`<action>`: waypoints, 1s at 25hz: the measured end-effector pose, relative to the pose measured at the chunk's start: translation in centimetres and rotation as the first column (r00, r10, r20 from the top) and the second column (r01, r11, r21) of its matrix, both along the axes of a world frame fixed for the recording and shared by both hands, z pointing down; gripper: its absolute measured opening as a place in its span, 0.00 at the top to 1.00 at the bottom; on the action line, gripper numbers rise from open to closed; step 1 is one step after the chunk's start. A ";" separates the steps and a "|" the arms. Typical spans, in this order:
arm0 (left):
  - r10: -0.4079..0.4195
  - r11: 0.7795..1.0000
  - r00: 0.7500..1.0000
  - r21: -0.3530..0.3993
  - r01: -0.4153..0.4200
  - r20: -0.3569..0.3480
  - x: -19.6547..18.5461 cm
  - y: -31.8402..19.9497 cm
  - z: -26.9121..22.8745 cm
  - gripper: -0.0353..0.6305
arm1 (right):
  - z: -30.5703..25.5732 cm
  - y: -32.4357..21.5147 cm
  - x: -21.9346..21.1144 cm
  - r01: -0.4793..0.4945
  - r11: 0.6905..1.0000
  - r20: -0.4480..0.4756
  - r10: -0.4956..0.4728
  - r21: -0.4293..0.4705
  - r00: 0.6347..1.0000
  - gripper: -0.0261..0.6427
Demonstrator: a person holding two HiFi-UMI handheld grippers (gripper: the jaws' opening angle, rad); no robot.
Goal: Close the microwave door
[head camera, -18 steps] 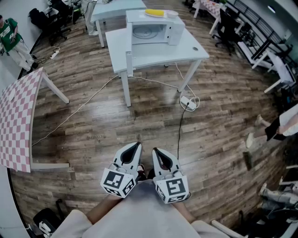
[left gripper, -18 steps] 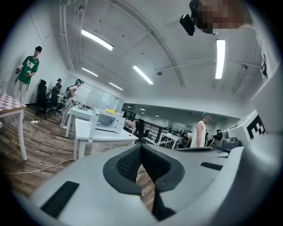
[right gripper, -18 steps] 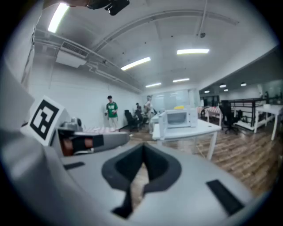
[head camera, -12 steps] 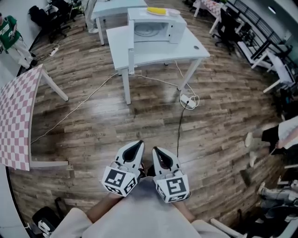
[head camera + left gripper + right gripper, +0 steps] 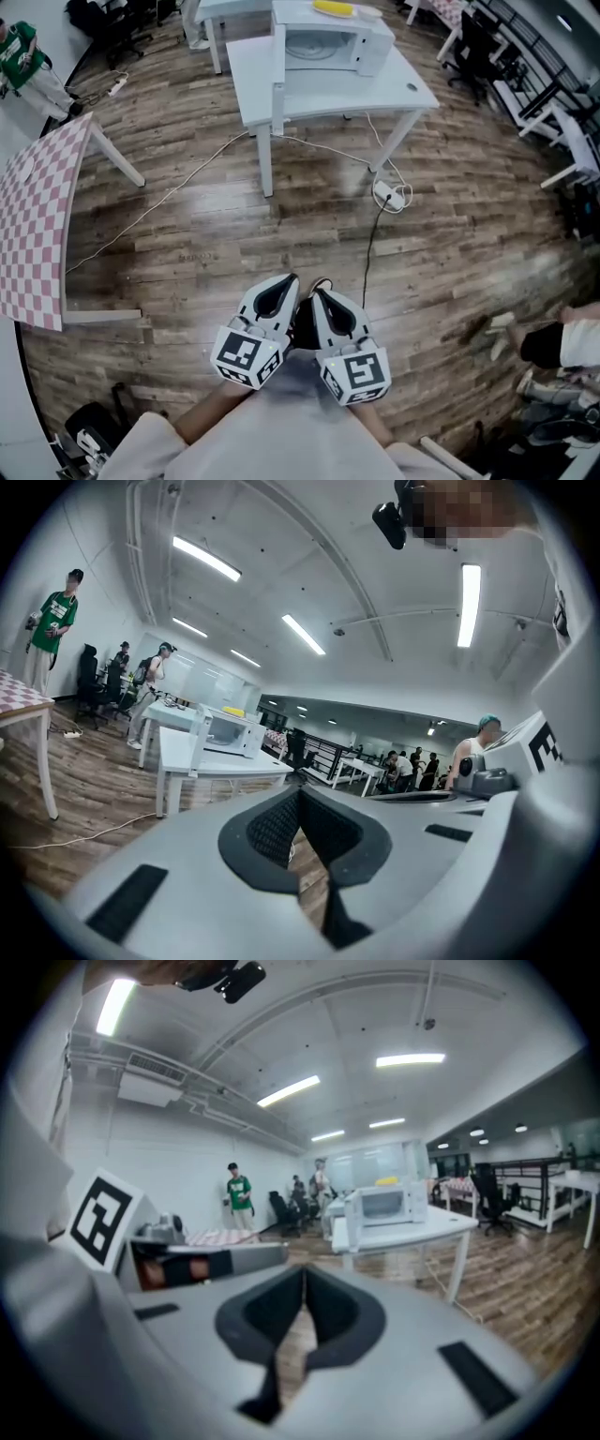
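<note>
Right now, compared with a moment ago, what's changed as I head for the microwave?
The head view has shifted: the microwave and its table sit higher in frame, and the microwave's top is now cut off. The left gripper and right gripper have drawn closer together. A passer-by at the right edge moved down the frame. Unchanged: both grippers shut and empty, microwave door open.

Wood-plank floor (image 5: 187,244), white table (image 5: 255,70), perhaps office chairs (image 5: 472,39)

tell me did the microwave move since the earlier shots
No. The microwave sits at the same spot on the white table; only the camera shifted.
</note>
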State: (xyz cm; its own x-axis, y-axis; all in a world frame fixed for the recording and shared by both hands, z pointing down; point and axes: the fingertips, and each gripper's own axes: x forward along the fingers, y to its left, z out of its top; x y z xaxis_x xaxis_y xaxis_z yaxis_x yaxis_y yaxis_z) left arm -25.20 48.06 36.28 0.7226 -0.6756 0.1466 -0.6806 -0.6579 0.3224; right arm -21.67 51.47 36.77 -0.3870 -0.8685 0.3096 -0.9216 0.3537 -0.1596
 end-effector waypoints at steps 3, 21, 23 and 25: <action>-0.008 1.000 1.000 0.010 0.008 0.015 0.1 -0.9 0.0 0.92 | 0.0 -1.0 0.3 -0.002 1.000 0.012 0.002 -0.004 1.000 0.93; -0.026 0.998 0.998 -0.050 0.029 0.065 4.1 -7.3 2.1 0.92 | 1.8 -7.9 5.1 0.019 0.998 0.063 -0.016 -0.054 0.998 0.93; -0.024 0.998 0.997 -0.056 0.028 0.071 5.1 -8.4 2.4 0.92 | 1.9 -9.1 6.4 0.013 0.998 0.069 -0.009 -0.055 0.998 0.92; -0.017 0.998 0.997 -0.059 0.022 0.079 6.2 -9.7 2.5 0.92 | 2.1 -10.5 7.6 0.006 0.998 0.076 -0.002 -0.059 0.997 0.93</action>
